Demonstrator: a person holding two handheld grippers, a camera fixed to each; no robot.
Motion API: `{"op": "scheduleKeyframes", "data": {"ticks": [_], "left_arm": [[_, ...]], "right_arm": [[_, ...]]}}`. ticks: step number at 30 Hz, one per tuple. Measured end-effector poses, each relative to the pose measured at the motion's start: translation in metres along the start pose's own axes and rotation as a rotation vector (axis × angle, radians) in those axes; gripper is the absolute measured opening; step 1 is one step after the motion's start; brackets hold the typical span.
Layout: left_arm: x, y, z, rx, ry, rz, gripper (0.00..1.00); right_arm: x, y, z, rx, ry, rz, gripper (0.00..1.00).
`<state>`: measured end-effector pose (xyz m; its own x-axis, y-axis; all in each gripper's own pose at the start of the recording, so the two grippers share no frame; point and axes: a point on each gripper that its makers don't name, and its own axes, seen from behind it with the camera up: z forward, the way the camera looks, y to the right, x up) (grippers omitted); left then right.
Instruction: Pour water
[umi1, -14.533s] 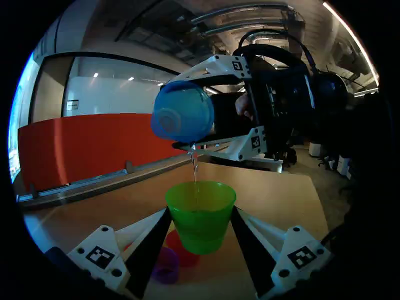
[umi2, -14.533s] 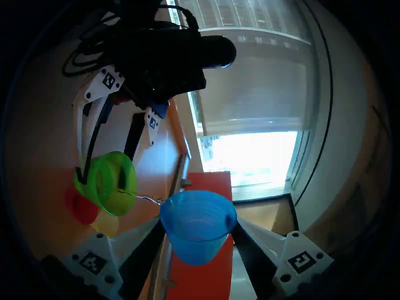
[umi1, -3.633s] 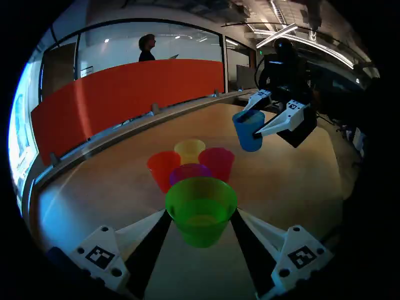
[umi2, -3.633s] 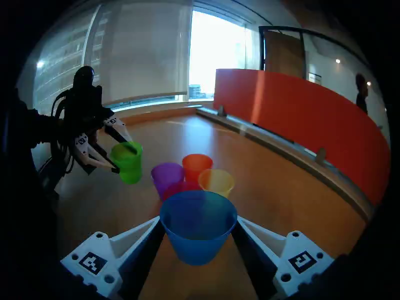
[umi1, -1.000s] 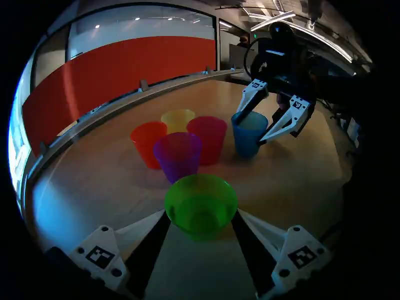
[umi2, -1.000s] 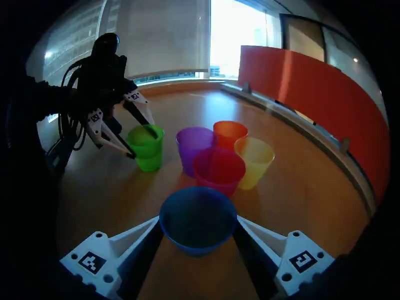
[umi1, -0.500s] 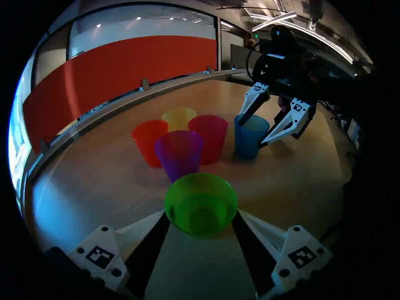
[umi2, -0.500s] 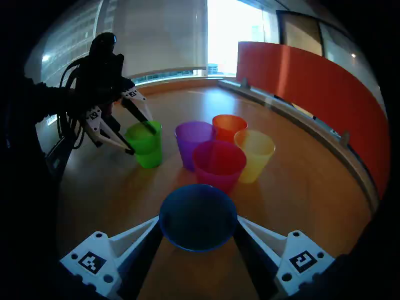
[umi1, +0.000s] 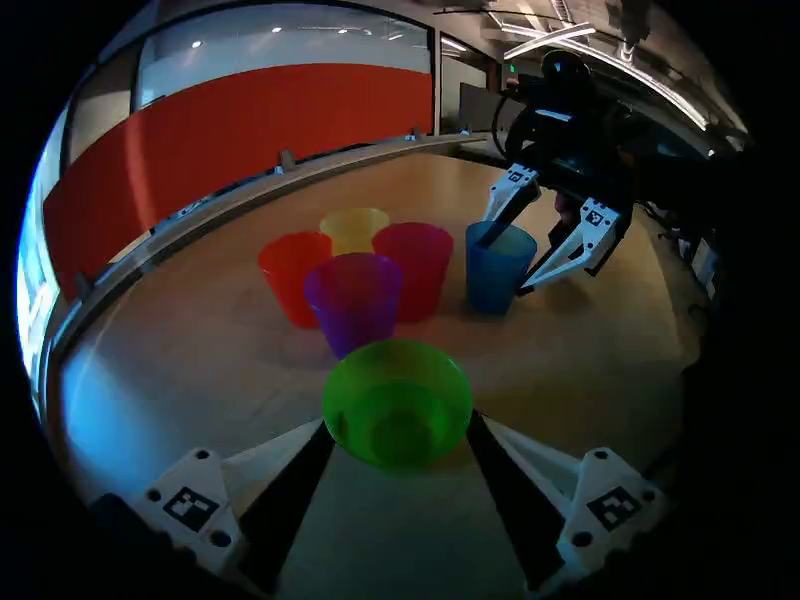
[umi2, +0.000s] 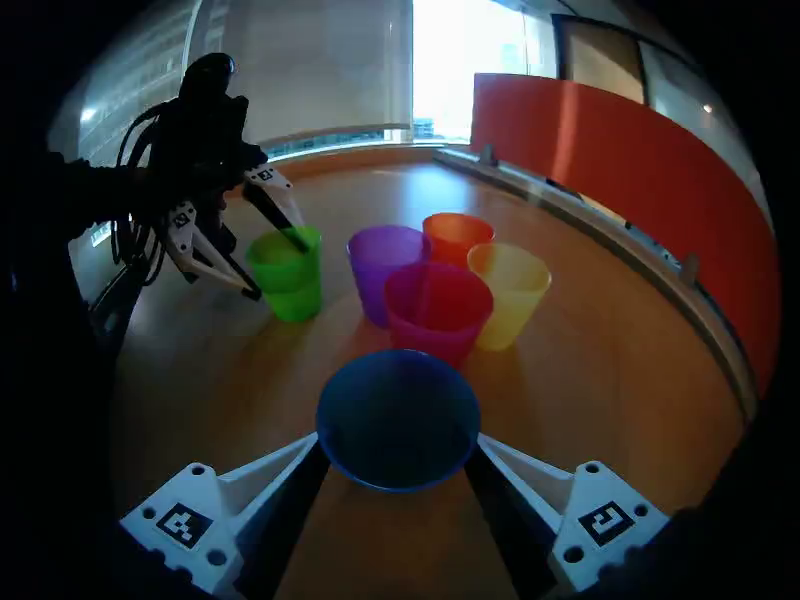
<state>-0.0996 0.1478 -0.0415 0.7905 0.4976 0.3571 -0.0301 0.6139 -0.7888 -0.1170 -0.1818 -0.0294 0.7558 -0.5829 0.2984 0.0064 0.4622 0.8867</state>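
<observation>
In the left gripper view, the left gripper has its jaws on either side of a green cup, which stands upright on the wooden worktop. The 2 fingers lie close along the cup's walls. I cannot tell whether they press on it or only flank it. The inside of the cup is shaded, and I cannot tell if it holds water.

In the right gripper view, the right gripper has a blue cup between its jaws. They are closed to the cup's width, with a finger against the wall on each side. This cup is also upright on the worktop, and its inside is dark.

Between the 2 held cups is a tight cluster of 4 upright cups: a purple cup, a pink cup, an orange cup and a yellow cup. The purple and pink cups are at the front of the cluster in both views, with the orange and yellow cups behind them.

The left gripper view shows the blue cup just beside the pink cup. The right gripper view shows the green cup near the purple cup, with a small gap between them.

A red partition runs along the far edge of the worktop. A bright window is beyond it in the right gripper view.
</observation>
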Motion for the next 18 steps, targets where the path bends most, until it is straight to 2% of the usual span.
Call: {"op": "scheduleKeyframes", "data": {"ticks": [8,18], "left_arm": [[-0.006,-0.003,-0.003,0.012,-0.011,-0.009,0.94],[-0.010,-0.009,-0.013,0.050,-0.005,-0.019,0.94]], "right_arm": [[-0.004,0.001,-0.004,-0.011,-0.002,-0.001,0.92],[-0.013,0.001,-0.014,-0.031,-0.001,0.015,0.92]]}}
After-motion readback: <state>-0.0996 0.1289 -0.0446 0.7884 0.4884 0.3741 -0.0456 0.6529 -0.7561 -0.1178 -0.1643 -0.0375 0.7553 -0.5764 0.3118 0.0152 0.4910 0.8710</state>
